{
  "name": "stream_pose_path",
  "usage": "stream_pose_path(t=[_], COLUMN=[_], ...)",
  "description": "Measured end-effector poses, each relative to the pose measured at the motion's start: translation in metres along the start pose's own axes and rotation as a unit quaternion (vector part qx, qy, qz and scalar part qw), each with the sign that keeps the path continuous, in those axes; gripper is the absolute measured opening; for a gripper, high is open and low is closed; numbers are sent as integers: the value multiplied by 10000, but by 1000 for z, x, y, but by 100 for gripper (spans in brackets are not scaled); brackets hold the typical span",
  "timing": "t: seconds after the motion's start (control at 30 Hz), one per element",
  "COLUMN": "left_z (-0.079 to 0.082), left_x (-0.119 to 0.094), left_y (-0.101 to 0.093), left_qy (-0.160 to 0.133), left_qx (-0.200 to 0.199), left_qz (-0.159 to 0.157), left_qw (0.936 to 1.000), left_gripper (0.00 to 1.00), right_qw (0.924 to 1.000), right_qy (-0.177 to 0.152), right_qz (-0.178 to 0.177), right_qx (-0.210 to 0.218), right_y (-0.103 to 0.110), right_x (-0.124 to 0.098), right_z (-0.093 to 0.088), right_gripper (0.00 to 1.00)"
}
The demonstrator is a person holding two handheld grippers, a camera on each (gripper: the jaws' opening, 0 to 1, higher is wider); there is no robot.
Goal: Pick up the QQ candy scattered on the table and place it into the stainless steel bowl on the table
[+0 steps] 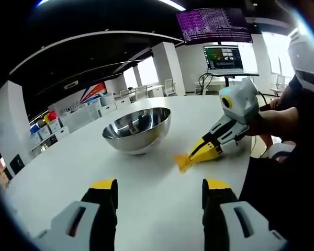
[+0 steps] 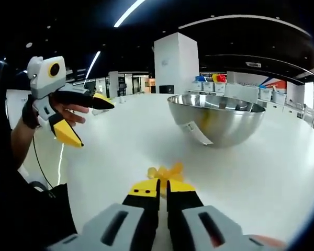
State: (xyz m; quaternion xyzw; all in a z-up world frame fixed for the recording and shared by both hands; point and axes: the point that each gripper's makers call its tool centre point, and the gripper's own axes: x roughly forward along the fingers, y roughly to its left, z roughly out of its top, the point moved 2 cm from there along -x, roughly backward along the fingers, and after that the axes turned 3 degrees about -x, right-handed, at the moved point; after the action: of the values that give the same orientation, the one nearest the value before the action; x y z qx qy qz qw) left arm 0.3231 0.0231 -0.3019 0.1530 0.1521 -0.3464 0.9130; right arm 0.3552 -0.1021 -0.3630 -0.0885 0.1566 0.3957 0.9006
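Note:
A yellow QQ candy packet (image 1: 181, 161) lies on the white table (image 1: 146, 209), just right of the stainless steel bowl (image 1: 137, 128). My right gripper (image 1: 194, 156) comes in from the right and is shut on the packet's edge. In the right gripper view, the packet (image 2: 165, 173) sticks out beyond the closed yellow tips of the right gripper (image 2: 163, 184), with the bowl (image 2: 216, 117) ahead and to the right. My left gripper (image 1: 159, 184) stands open above the table in front of the bowl, nothing between its jaws. It also appears held in a hand as the left gripper (image 2: 87, 121), jaws apart.
The round table's edge (image 1: 246, 172) curves close by on the right, with a person's body behind it. A monitor on a stand (image 1: 223, 58) sits beyond the table. Shelves with coloured bins (image 1: 47, 128) line the far wall. A white label (image 2: 195, 132) hangs on the bowl's side.

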Motion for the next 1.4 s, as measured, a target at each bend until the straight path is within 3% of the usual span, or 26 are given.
stream_pose_path(t=[0.37,0.63,1.13,1.4], left_z=[3,2,1,-1], left_x=[1,1,1,1], left_y=[-2,-2,0,1], left_qy=[-11,-7,-12,18], left_qx=[35,23,3,-4], left_qz=[-33,-25,-6,23], left_qw=[10000,10000,10000,10000], left_gripper=[65,65,65,65], right_qw=[9999,9999,9957,9886], right_qy=[90,-70,-865,-1373], right_qz=[-31,-57,-268,-236], right_qx=[-45,48,181,577], right_y=[-2,-10,-36,-57], right_x=[-4,-12,-35,-40], right_z=[-3,10,68,104], right_gripper=[1,1,1,1])
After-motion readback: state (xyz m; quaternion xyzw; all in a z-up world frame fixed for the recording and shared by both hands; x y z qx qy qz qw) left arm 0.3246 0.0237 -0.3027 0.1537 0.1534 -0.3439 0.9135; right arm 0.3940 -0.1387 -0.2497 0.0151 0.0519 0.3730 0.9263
